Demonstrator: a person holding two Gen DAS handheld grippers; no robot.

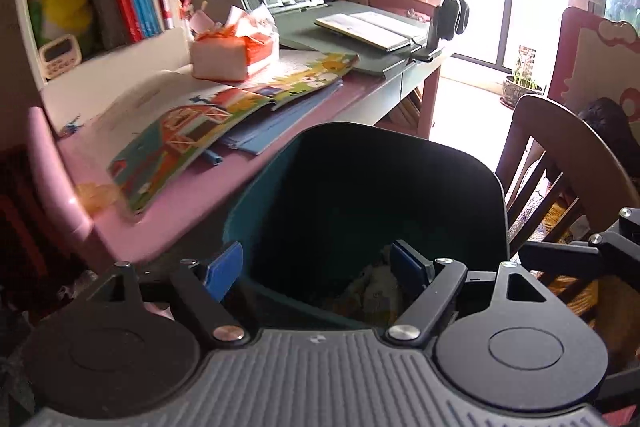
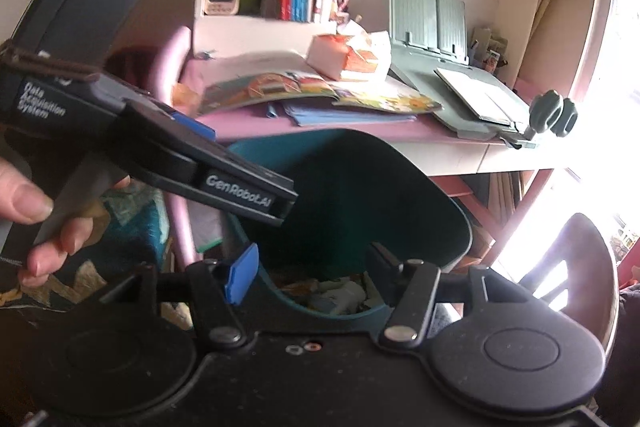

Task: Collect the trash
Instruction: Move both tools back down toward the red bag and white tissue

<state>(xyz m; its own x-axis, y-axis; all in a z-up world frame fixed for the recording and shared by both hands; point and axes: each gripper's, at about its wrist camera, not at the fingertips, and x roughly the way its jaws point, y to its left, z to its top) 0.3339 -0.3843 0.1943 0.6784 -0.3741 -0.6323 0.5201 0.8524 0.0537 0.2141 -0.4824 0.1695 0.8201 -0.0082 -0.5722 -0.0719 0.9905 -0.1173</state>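
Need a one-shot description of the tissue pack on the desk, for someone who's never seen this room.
Start at the pink desk. Near its back, beside the white bookshelf, the tissue pack rests at the far edge of the open picture book. It is the only soft white-and-orange block, with tissue sticking out on top.

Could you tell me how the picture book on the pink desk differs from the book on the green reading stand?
The picture book is brightly coloured and lies on the pink desk over blue papers; the book on the green stand shows pale, plain pages. The picture book lies nearer the teal bin, the stand book farther, toward the window. Both lie open.
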